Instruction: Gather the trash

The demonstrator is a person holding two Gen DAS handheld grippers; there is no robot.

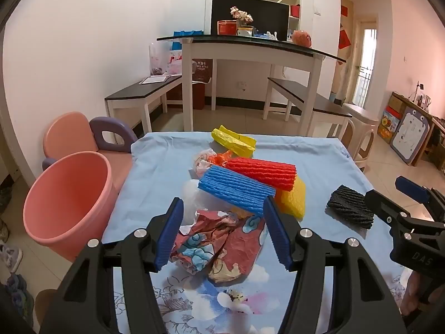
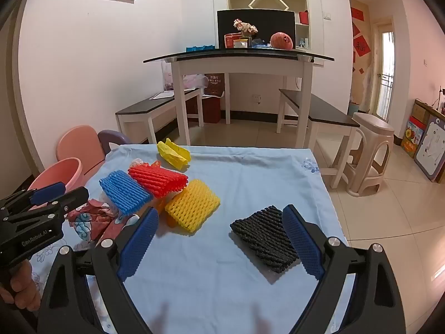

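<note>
Since both the left gripper (image 1: 221, 233) and right gripper (image 2: 221, 243) gape empty over the table (image 2: 250, 172), the crumpled paper (image 1: 219, 246) and black foam net (image 2: 264, 240) (light, squashy) probably want pinching across their middles.

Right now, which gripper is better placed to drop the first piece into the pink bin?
Left. The left gripper stands open around the crumpled paper, with the pink bin just off its side of the table. The right gripper is open by the black net, farther away.
</note>
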